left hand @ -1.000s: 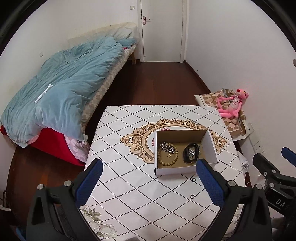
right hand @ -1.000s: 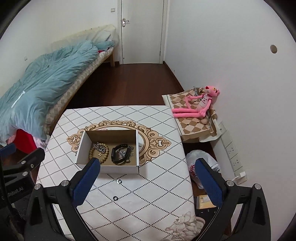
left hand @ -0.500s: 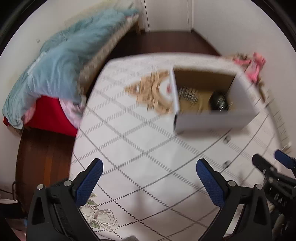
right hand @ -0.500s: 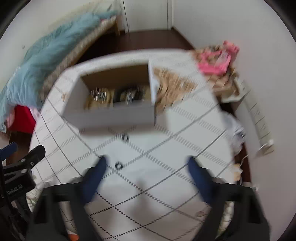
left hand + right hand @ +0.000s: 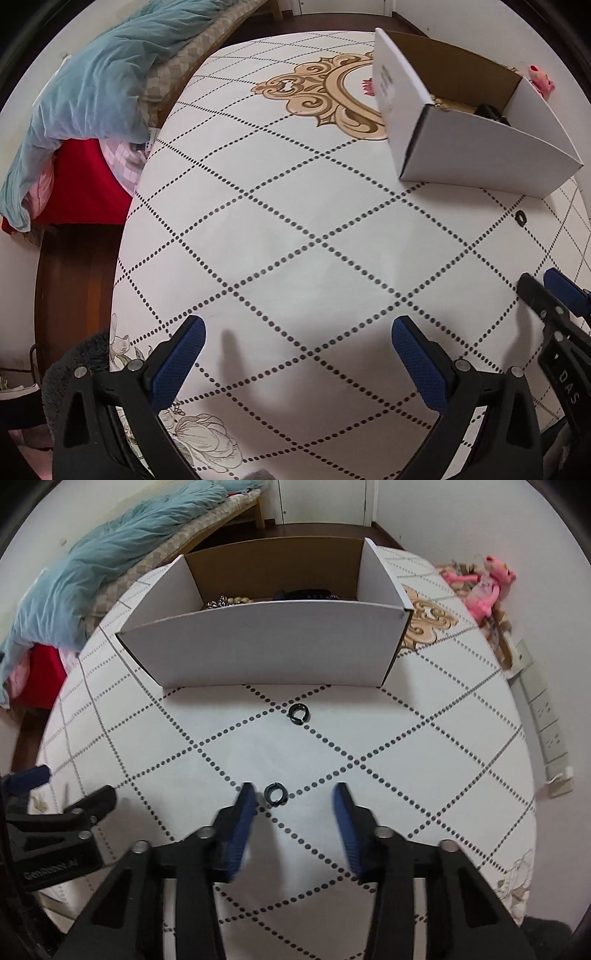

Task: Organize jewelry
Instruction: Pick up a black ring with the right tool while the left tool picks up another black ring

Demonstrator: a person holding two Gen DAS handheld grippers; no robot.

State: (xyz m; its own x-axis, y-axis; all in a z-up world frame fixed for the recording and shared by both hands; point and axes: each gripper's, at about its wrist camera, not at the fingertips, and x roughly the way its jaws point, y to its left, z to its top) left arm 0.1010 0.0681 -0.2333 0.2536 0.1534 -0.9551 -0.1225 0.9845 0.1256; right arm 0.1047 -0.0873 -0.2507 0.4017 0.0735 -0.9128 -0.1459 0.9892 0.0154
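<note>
A small black ring [image 5: 276, 794] lies on the white diamond-pattern tablecloth [image 5: 406, 775], between the blue pads of my right gripper [image 5: 294, 794] and close to the left pad. The jaws are closing and neither pad touches the ring. A second black ring [image 5: 298, 713] lies farther off, just in front of the open white box [image 5: 266, 642]. That box holds a wooden bead bracelet [image 5: 236, 600] and a black bracelet [image 5: 306, 594]. My left gripper [image 5: 298, 328] hangs open over bare cloth to the left of the box [image 5: 476, 147], with nothing between its fingers.
A bed with a teal duvet [image 5: 92, 81] stands past the table's left edge, over dark wooden floor. A pink plush toy [image 5: 484, 587] and a wall power strip [image 5: 546, 731] sit to the right. Each gripper shows at the edge of the other's view.
Both grippers have sunk toward the table and tipped downward, so the box and rings loom larger. The right jaws have narrowed around the near ring. The left jaws stay wide.
</note>
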